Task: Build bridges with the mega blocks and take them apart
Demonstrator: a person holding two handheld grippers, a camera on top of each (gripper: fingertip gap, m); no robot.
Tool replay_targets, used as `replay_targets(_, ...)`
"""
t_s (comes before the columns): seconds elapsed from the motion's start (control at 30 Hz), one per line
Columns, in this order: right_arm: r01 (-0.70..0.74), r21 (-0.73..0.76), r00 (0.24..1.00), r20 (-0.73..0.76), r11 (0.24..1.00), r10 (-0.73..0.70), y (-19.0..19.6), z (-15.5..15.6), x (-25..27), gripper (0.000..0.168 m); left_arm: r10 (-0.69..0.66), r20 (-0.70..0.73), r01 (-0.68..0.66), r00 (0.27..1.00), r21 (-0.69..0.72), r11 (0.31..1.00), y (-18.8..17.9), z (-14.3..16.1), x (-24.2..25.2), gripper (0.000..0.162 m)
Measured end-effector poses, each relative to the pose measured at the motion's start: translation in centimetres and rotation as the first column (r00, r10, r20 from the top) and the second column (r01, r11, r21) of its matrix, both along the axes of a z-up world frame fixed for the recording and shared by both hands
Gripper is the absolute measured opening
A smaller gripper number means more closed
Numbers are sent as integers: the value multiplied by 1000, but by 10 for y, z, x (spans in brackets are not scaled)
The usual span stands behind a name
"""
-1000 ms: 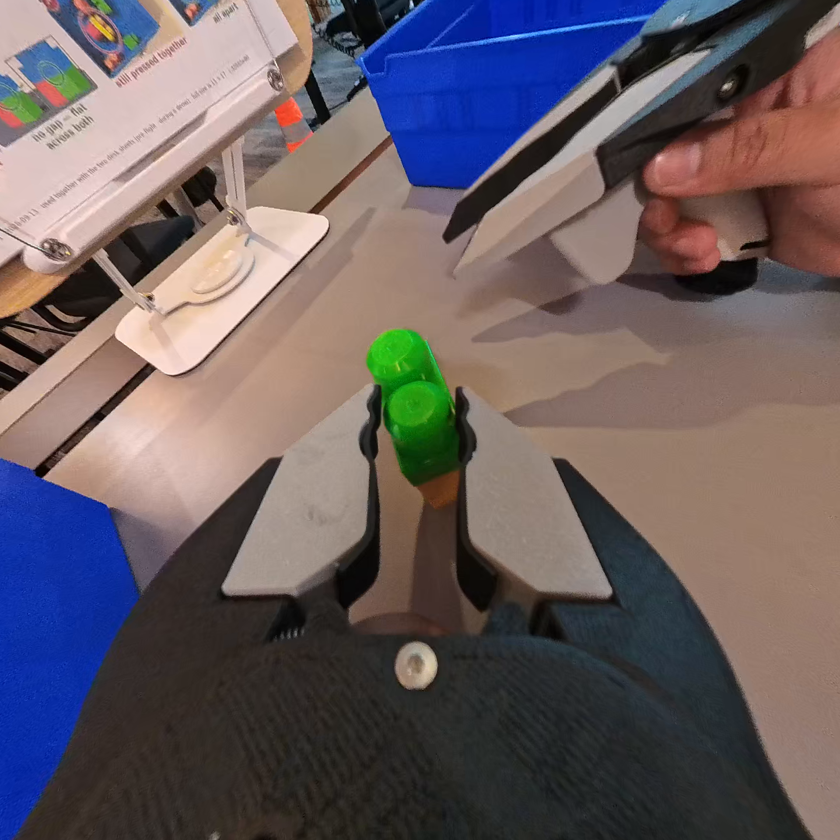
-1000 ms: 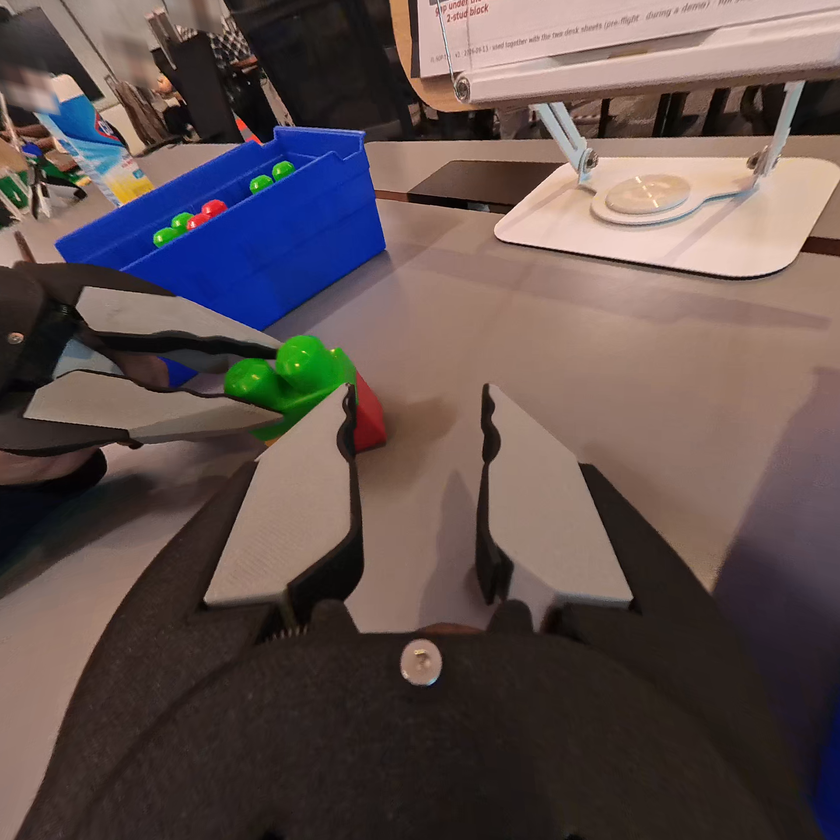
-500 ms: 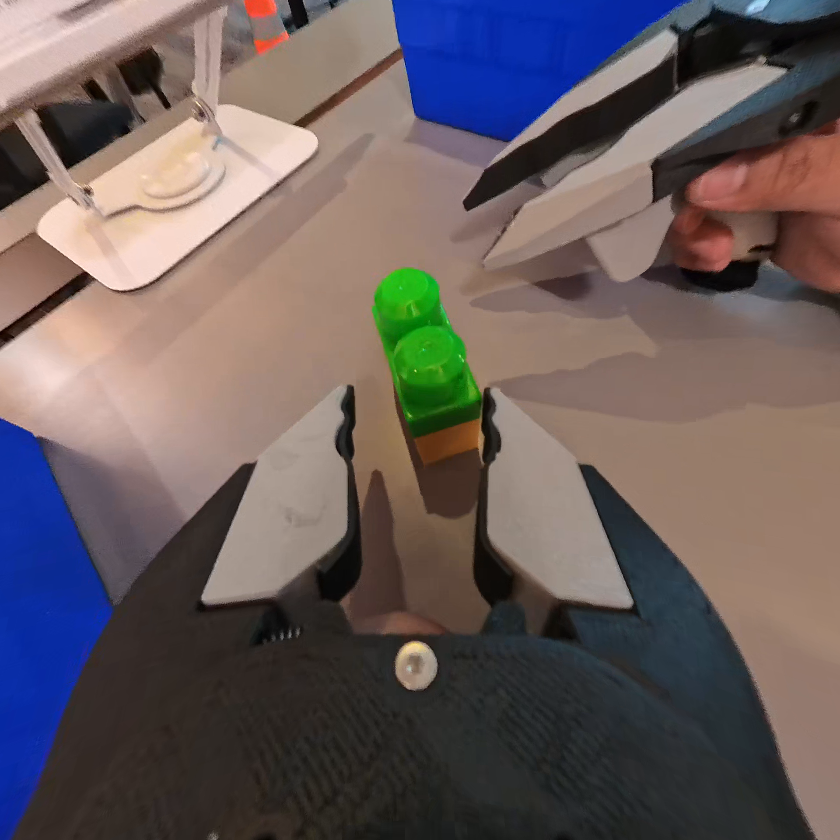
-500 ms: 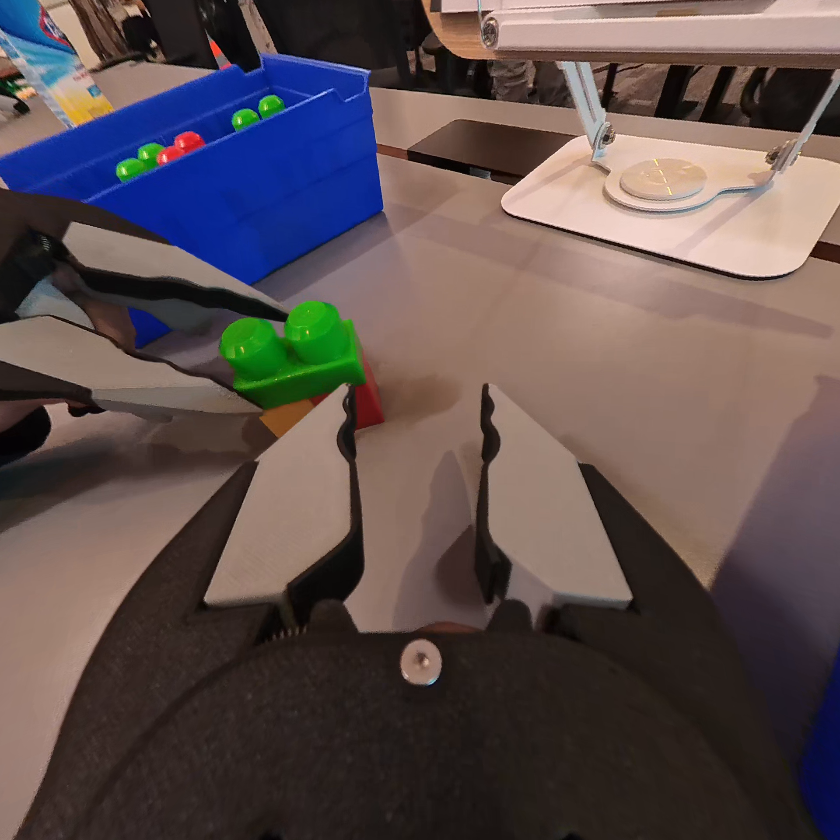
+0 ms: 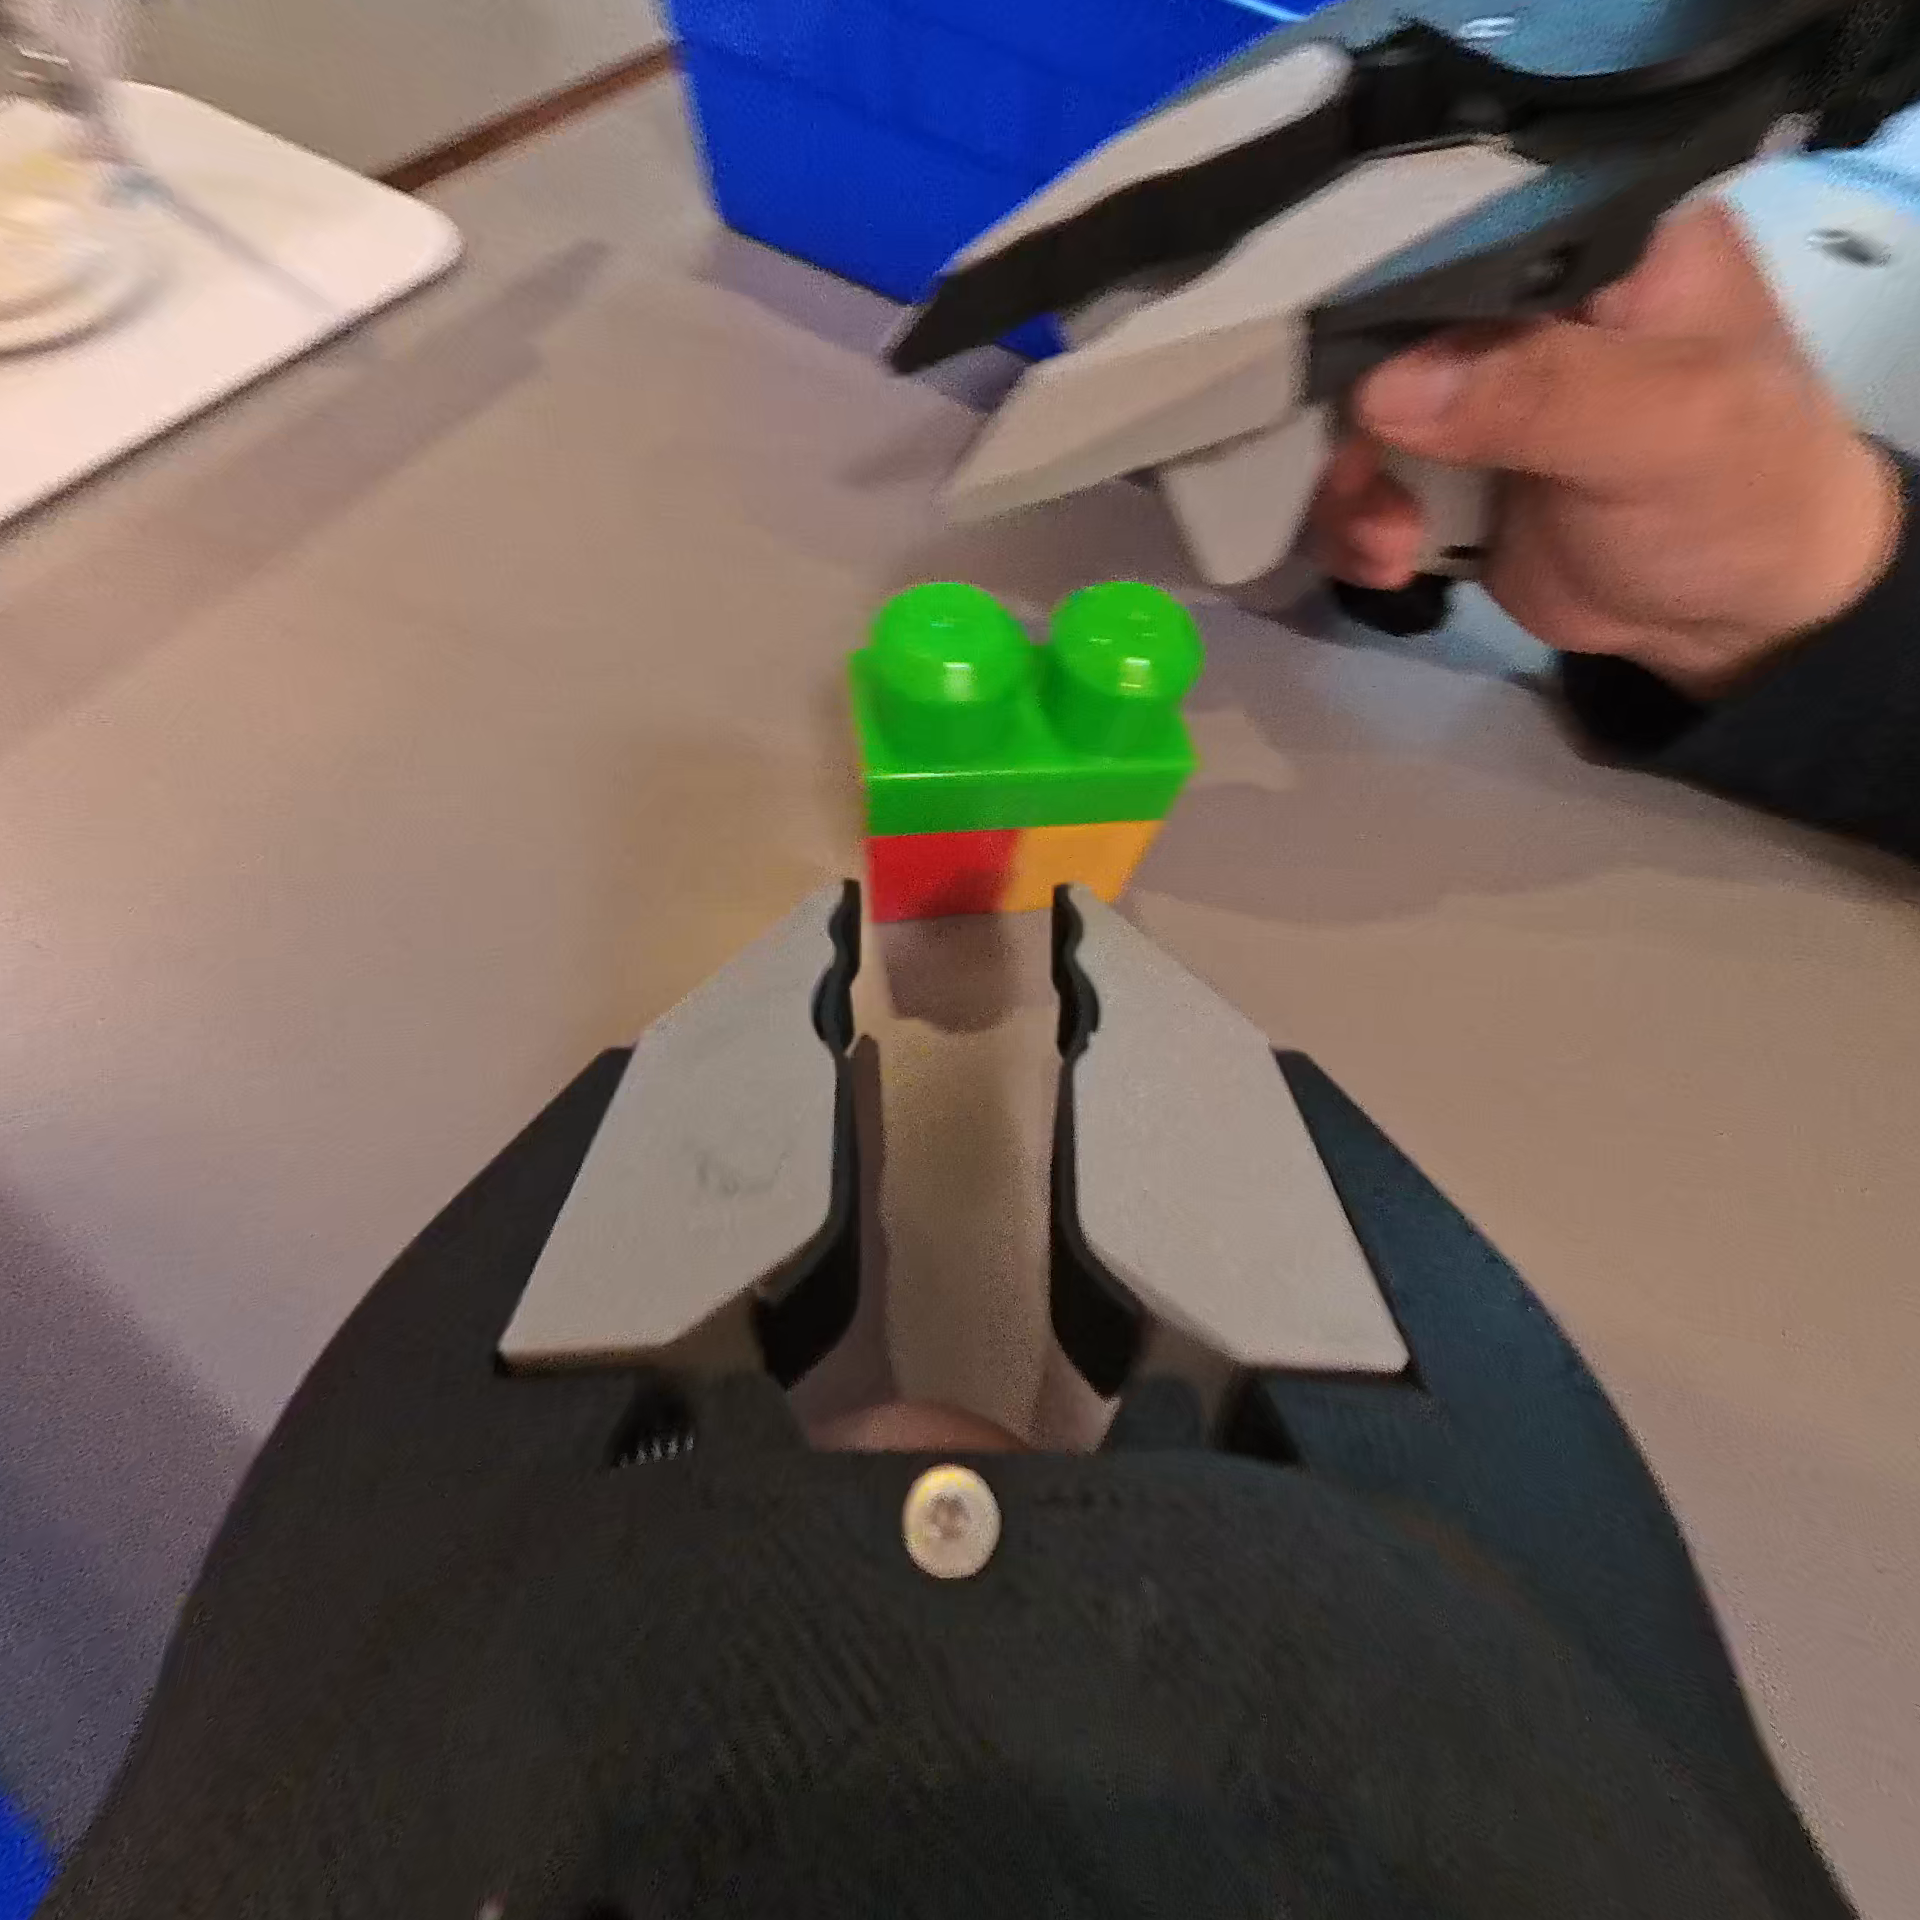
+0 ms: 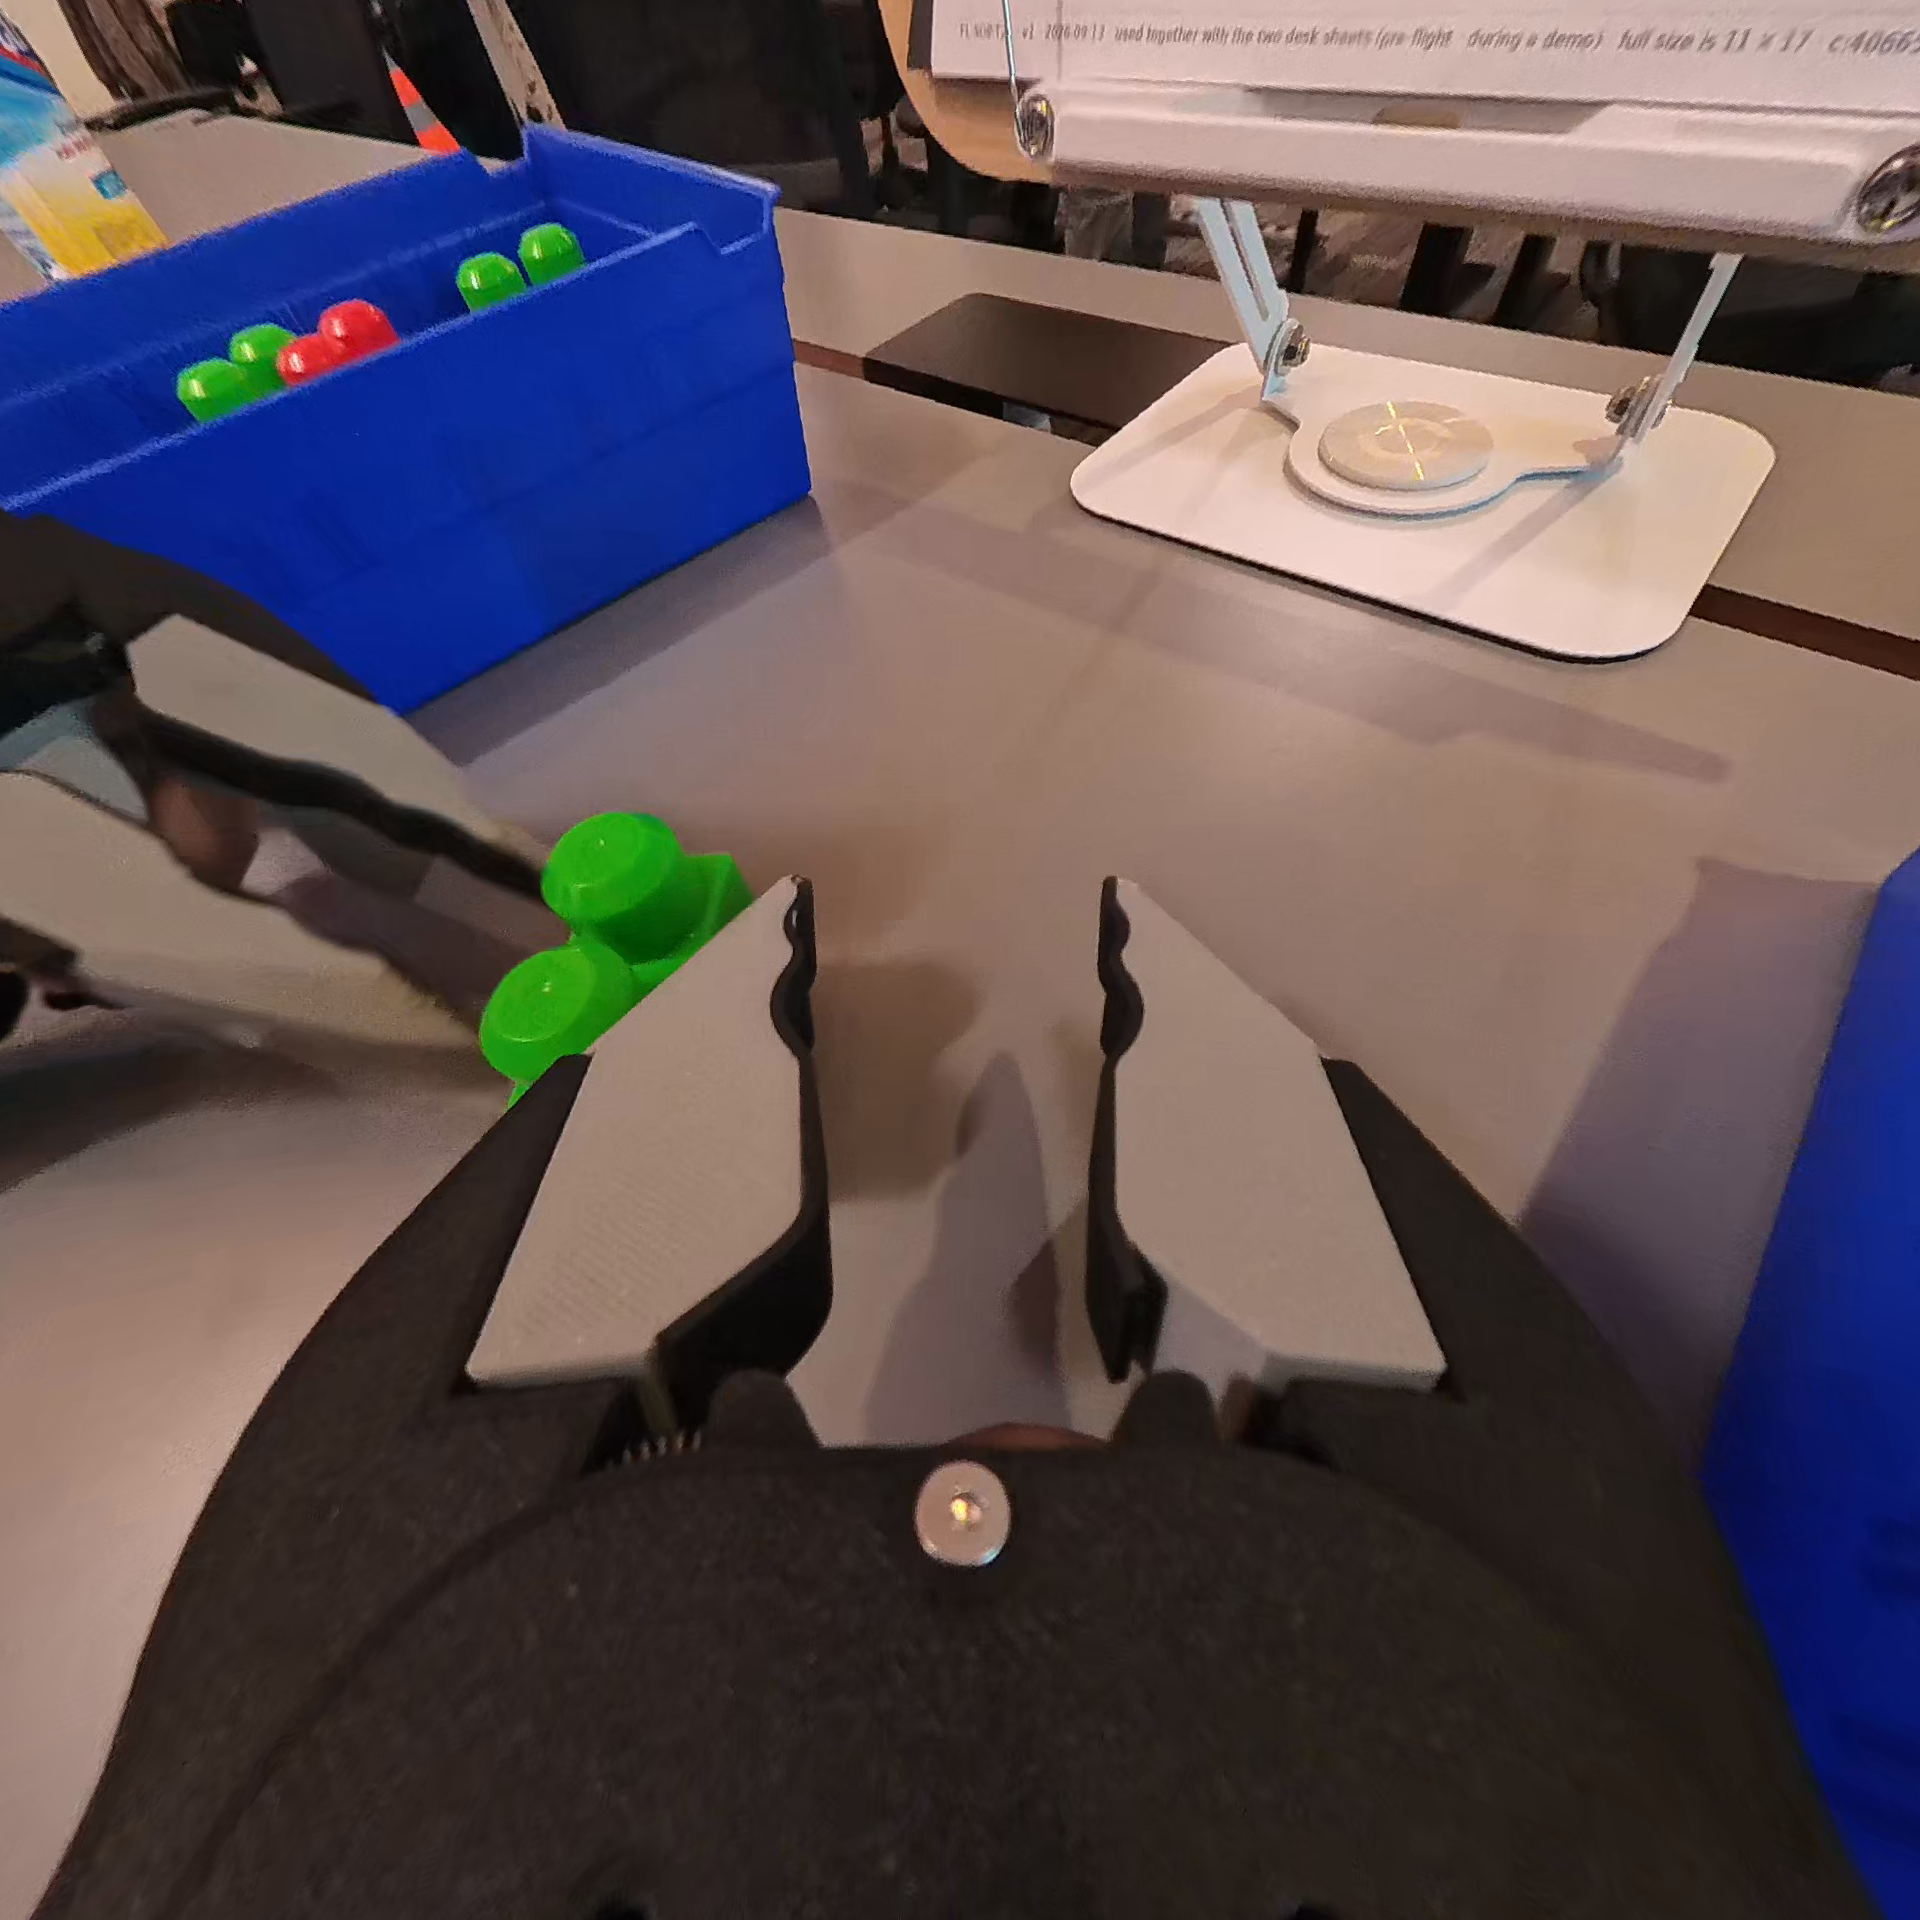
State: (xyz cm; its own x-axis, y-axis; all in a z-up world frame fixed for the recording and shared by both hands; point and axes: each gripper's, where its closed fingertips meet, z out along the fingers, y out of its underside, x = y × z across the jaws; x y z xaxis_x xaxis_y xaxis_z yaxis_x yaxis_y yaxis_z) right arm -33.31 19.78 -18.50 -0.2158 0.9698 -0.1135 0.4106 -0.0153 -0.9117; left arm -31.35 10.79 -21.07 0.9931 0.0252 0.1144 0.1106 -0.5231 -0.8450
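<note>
Small bridge sits on the grey worktop (image 5: 416, 727): green block (image 5: 1023, 717) w/ two studs on top, laid across a red block (image 5: 935, 878) and an orange block (image 5: 1081, 868) standing side by side, touching.

Left tool (image 5: 951, 935) is just in front of the bridge, low to the worktop, tips close to the red and orange blocks but not around them. Jaws parted to a medium gap, nothing between them, only bare worktop.

Right tool (image 5: 935, 426) shows in left wrist view behind and right of the bridge, above the worktop, tips aimed toward the green block but apart from it. A hand (image 5: 1621, 488) grips its handle, light sleeve at the wrist. In its own view the right tool (image 6: 956, 894) has jaws spread fairly wide, empty. Green block (image 6: 613, 935) lies just left of its left finger, partly hidden behind it; the blocks under it can't be seen there. Left tool (image 6: 457, 935) comes in from the left edge of that view, tips near the green block; contact can't be told, blurred.

Blue bin (image 6: 582, 447) stands at far left of the worktop w/ green and red blocks inside. White stand (image 6: 1455, 520) at far right carries a sheet holder. Another blue thing at the right edge, cut off.
</note>
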Motion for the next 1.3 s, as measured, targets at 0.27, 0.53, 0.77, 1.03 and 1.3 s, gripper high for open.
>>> replay_targets(0.27, -243, -93, 967, -103, 966, 234, -50, 31, 16, 67, 167, -144, -182, 975, -101, 978, -10, -21, -38, 41)
replay_targets(0.53, -275, 118, 954, 153, 954, 256, -70, -19, 23, 44, 121, -194, -152, 973, -150, 977, -6, -31, -31, 55)
replay_targets(0.77, -245, -83, 965, 75, 966, 251, -67, -3, 19, 32, 39, -238, -75, 971, -144, 987, 5, -30, -11, 64)
replay_targets(1.03, -226, -266, 973, -11, 937, 231, -61, 17, 18, 32, 75, -256, -79, 964, -5, 997, 25, -9, 2, 75)
replay_targets(1.3, -231, -434, 969, -24, 871, 246, -71, 15, 14, 31, 54, -260, -54, 964, 7, 998, 31, -7, 12, 102)
